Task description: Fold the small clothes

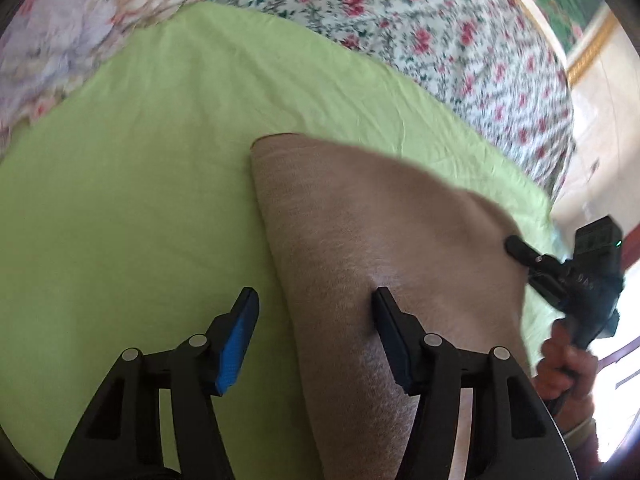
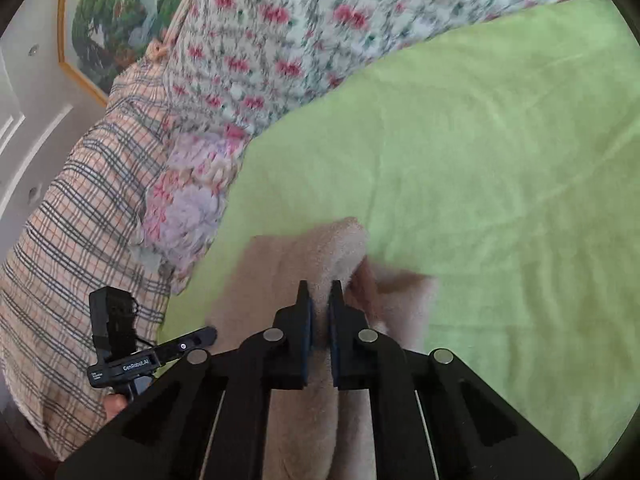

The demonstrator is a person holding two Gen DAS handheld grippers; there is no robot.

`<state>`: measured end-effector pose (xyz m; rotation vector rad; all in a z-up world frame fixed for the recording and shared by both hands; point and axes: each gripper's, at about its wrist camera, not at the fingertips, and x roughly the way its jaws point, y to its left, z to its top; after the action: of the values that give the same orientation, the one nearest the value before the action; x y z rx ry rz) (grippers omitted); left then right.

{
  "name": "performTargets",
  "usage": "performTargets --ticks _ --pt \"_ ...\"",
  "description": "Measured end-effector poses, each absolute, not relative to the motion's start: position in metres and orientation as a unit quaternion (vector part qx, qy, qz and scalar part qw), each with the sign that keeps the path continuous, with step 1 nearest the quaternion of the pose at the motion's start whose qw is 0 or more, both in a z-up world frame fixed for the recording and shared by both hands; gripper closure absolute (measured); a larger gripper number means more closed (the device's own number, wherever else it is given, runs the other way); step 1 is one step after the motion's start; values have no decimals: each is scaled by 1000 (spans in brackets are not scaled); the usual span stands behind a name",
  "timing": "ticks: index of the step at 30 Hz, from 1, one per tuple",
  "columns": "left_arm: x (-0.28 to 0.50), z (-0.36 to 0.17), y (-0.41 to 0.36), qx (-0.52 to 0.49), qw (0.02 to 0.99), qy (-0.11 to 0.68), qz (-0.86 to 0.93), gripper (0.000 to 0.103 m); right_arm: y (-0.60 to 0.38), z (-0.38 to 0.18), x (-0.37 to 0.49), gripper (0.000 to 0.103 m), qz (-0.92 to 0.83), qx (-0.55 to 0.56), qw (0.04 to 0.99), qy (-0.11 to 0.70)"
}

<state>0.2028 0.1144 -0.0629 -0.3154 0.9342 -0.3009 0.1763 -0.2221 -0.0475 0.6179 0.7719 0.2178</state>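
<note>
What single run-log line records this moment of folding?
stage: folding | left gripper: open over beige garment edge | right gripper: shut on garment fold | surface: green sheet

A home bedroom.
Green sheet (image 2: 480,160), floral quilt (image 2: 280,28), plaid pillow (image 2: 80,220), framed painting (image 2: 108,20) on the wall.

The left gripper (image 1: 316,300) angles downward, jaws standing apart, one finger off the cloth. The right gripper (image 2: 319,296) is pinched tight on a fold of beige garment (image 2: 344,240), a hand (image 1: 564,360) gripping its handle.
</note>
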Motion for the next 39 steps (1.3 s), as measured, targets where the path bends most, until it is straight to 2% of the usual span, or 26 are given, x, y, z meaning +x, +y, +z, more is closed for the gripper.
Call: performTargets --ticks 4,6,8,10,11,12,20,26,28,29,30,31,32,35,39 --pt "196 -63 104 -116 876 448 -138 44 -227 -82 180 94 85 309 854 409" --pt "184 -53 102 -107 880 442 -140 44 -230 -80 177 88 78 317 851 411" --pt "165 -44 105 -96 885 432 -146 44 -227 -67 166 88 87 323 855 397" --pt "139 -35 106 -74 893 417 -150 43 -218 -52 145 76 98 312 863 386" --pt "122 -31 107 -66 897 409 -153 42 -213 -47 132 64 105 307 865 382" --pt "107 -30 109 -63 899 405 -157 41 -209 -44 113 57 113 305 867 377" --pt "3 -65 106 -75 890 412 -181 40 -173 -63 16 57 122 291 864 392" --pt "6 -86 92 -64 897 413 -143 41 -157 -64 16 57 137 273 874 378" --pt "15 -88 88 -43 904 407 -122 41 -150 -66 23 57 142 260 875 384" --pt "18 -90 86 -28 908 404 -105 46 -147 -69 25 66 146 259 872 388" --pt "21 -92 84 -21 908 408 -94 52 -144 -74 29 89 153 266 864 400" --pt "24 -96 81 -16 905 415 -87 72 -144 -77 30 95 156 273 858 407" --pt "24 -97 81 -16 906 417 -78 85 -145 -75 28 95 158 279 856 405" --pt "15 -86 85 -27 920 388 -38 90 -153 -53 9 95 182 283 870 359" --pt "15 -96 78 -12 913 407 -14 92 -158 -73 10 96 140 235 865 421"
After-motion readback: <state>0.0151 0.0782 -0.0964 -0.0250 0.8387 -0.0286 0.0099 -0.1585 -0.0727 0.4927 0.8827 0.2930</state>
